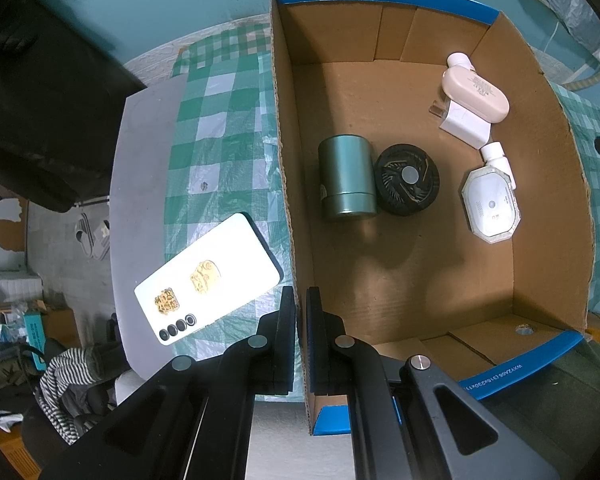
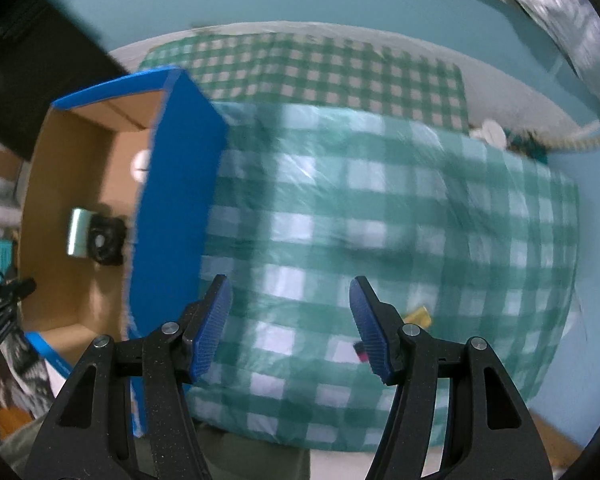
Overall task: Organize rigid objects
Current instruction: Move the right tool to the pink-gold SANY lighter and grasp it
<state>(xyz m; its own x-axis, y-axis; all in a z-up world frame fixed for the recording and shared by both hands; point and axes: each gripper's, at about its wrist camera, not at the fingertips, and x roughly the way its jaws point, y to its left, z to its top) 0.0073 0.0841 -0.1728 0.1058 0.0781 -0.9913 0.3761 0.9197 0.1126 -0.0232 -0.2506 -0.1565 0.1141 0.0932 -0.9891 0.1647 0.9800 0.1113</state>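
With the left claw [image 1: 301, 320] pinched on the cardboard box [image 1: 288, 208] wall at lower centre, steady it while the wide-open, empty right claw [image 2: 290, 312] fetches the white phone [image 1: 208, 276] lying lower left on the tabletop [image 1: 220, 120].

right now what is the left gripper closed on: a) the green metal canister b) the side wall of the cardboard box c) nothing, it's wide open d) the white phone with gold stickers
b: the left gripper has its jaws nearly together, one on each side of the side wall of the brown cardboard box with blue trim, while the white phone with gold stickers lies untouched on the checked cloth outside the box.
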